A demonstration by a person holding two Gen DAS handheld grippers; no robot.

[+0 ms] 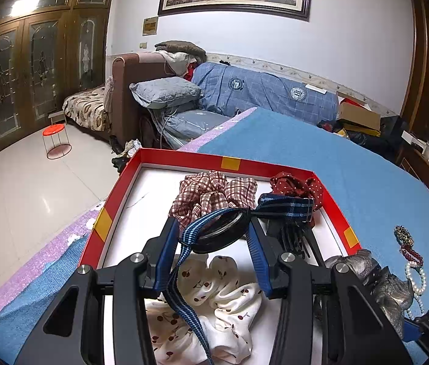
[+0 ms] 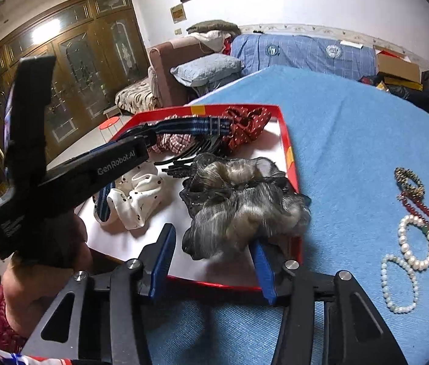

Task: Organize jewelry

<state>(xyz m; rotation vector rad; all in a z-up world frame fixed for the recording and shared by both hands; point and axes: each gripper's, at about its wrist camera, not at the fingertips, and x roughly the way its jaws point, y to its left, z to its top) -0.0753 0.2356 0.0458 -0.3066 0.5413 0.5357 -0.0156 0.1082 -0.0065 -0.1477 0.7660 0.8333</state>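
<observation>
A red-rimmed white tray (image 1: 229,163) (image 2: 287,140) lies on the blue table. My left gripper (image 1: 211,228) is over it, shut on a blue striped ribbon hair clip (image 1: 226,228) with a black round base. In the tray lie a plaid scrunchie (image 1: 211,191), a red dotted scrunchie (image 1: 299,185) (image 2: 248,127), a white cherry scrunchie (image 1: 226,301) (image 2: 138,194) and black combs (image 1: 293,237). My right gripper (image 2: 214,240) is open at the tray's near edge, its fingers around a grey gauze scrunchie (image 2: 245,200). Pearl and bead bracelets (image 2: 409,228) (image 1: 412,261) lie on the cloth to the right.
The round table has a blue cloth (image 2: 351,127). Behind it stand a sofa with blue cover (image 1: 263,91), a pillow (image 1: 165,89), a red stool (image 1: 53,130) and wooden cabinets (image 1: 32,60). Boxes (image 1: 357,115) and clutter sit at the right.
</observation>
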